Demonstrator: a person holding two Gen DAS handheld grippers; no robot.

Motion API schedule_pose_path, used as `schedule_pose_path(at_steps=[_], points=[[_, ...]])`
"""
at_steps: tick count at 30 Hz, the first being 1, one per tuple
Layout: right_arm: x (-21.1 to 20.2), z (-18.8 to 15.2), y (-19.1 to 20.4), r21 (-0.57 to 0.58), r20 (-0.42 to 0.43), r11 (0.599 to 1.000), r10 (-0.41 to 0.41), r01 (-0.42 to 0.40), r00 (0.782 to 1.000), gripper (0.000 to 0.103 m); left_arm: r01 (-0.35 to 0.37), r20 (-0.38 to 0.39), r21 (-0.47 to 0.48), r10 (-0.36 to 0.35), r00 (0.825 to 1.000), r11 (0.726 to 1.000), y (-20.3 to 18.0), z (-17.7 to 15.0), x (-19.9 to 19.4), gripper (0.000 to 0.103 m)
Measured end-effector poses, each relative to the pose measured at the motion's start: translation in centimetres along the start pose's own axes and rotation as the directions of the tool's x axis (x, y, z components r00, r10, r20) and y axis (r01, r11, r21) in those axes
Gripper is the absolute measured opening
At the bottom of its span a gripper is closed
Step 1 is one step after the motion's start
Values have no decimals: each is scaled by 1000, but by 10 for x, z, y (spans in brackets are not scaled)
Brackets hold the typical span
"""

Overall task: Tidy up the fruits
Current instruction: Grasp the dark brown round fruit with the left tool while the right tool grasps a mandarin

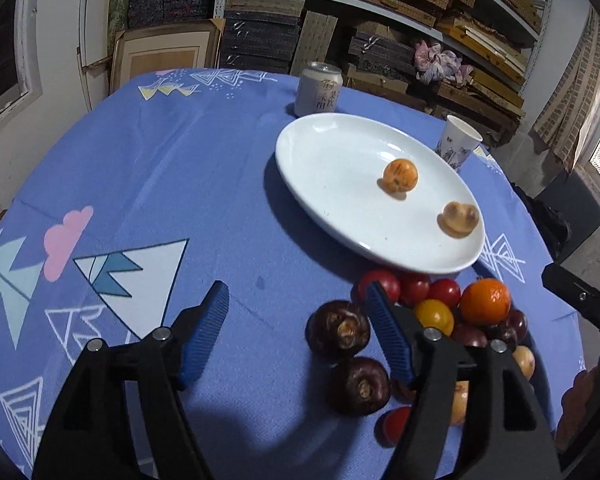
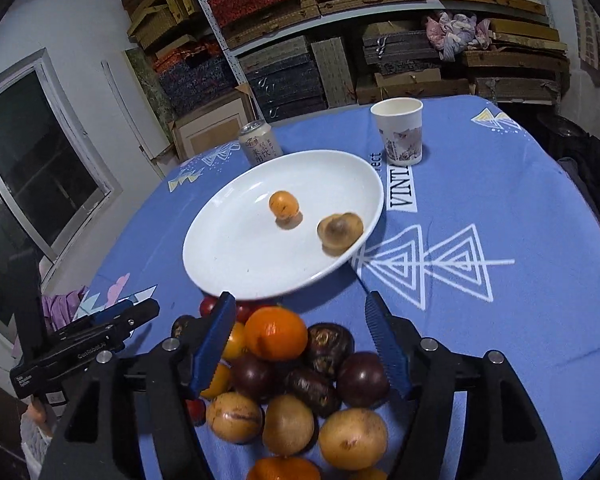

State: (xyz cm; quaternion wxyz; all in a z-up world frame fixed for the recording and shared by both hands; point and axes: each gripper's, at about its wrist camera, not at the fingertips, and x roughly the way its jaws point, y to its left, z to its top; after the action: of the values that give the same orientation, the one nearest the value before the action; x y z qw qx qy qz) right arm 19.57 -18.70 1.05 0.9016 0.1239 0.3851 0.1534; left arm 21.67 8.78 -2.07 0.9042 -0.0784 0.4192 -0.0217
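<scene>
A white plate (image 1: 340, 200) (image 2: 240, 264) on the blue cloth holds an orange-yellow fruit (image 1: 399, 176) (image 2: 284, 204) and a brownish one (image 1: 459, 219) (image 2: 339, 231). Below the plate lies a heap of fruit: an orange (image 1: 485, 301) (image 2: 275, 333), red tomatoes (image 1: 444, 292), dark water chestnuts (image 1: 338, 330) (image 2: 329, 345) and tan round fruits (image 2: 352, 438). My left gripper (image 1: 298, 312) is open over bare cloth just left of the heap. My right gripper (image 2: 300, 322) is open above the heap, the orange between its fingers, untouched.
A drink can (image 1: 318, 89) (image 2: 260, 143) and a paper cup (image 1: 458, 142) (image 2: 398, 131) stand behind the plate. Shelves of stacked boxes fill the wall beyond the table. The left gripper's body (image 2: 84, 344) shows at the left of the right wrist view.
</scene>
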Motion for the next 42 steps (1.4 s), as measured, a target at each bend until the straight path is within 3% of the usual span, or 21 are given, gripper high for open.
schedule_pose_path(at_steps=[15, 27, 35, 37, 42], points=[[23, -1, -5, 27, -86, 997, 69, -67, 994, 68, 53, -93, 1, -52, 994, 999, -10, -1, 22, 70], [41, -2, 3, 47, -140, 991, 128, -123, 982, 68, 37, -132, 37, -32, 991, 999, -20, -5, 38, 70], [52, -6, 9, 22, -171, 994, 112, -110, 979, 63, 39, -138, 61, -30, 990, 997, -26, -7, 43, 70], [53, -7, 9, 19, -172, 995, 104, -103, 980, 61, 41, -139, 66, -32, 990, 997, -26, -8, 43, 68], [56, -9, 6, 19, -174, 997, 77, -75, 982, 48, 37, -130, 67, -28, 991, 997, -25, -7, 44, 51]])
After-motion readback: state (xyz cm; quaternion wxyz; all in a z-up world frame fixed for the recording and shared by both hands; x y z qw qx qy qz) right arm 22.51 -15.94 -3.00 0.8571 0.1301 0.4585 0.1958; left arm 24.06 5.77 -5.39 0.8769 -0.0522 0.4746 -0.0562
